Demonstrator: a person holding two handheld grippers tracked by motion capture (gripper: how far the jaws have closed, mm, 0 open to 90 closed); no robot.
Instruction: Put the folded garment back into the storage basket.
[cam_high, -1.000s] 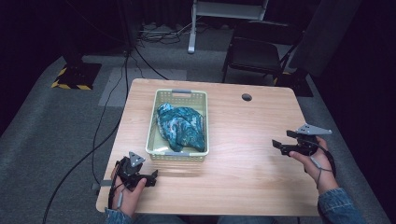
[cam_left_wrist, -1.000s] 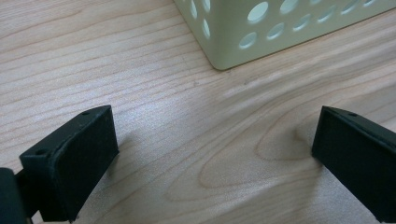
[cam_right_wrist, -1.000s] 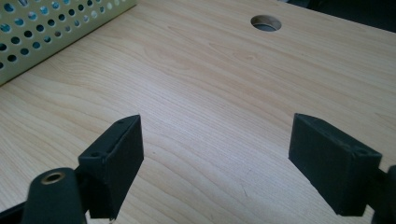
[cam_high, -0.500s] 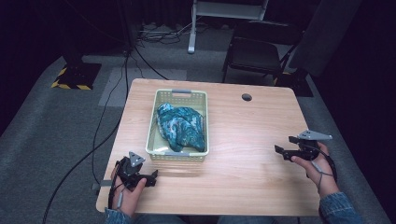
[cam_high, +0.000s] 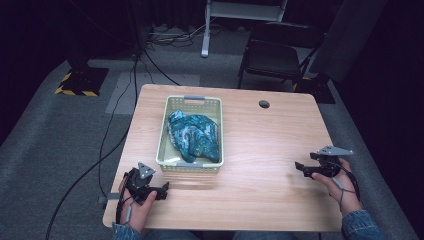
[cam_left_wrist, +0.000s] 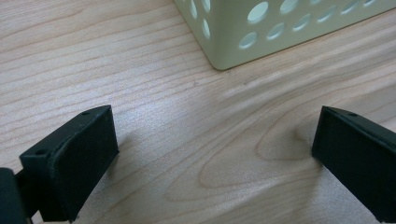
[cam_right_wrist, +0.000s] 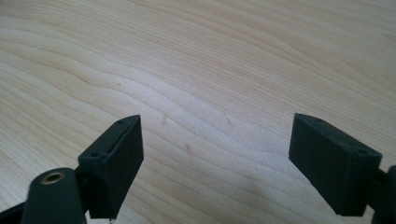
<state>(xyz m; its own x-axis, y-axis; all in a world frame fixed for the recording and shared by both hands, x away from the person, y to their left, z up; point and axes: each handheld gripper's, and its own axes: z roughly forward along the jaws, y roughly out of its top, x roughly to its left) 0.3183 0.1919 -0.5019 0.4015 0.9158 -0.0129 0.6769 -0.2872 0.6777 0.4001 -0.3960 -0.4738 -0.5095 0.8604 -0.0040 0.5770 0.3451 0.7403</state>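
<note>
A pale green perforated basket (cam_high: 215, 107) stands left of the table's middle, and a crumpled teal cloth (cam_high: 194, 135) lies inside it. My left gripper (cam_high: 164, 190) rests near the front left corner, just before the basket, open with bare wood between its jaws. Its own view has that gripper (cam_left_wrist: 212, 154) low over the wood and a basket corner (cam_left_wrist: 219, 56) close ahead. My right gripper (cam_high: 298, 167) is held near the table's right edge, pointing left, open and holding nothing. In its own view the right gripper (cam_right_wrist: 217, 154) frames plain wood.
The wooden table (cam_high: 265, 145) has a round cable hole (cam_high: 264, 104) at the back right. A dark chair (cam_high: 275, 55) stands behind it on grey carpet, and cables (cam_high: 107, 145) run along the floor on the left.
My right gripper has sunk toward the table and drifted slightly toward the front. The left gripper, basket and cloth have stayed put.
</note>
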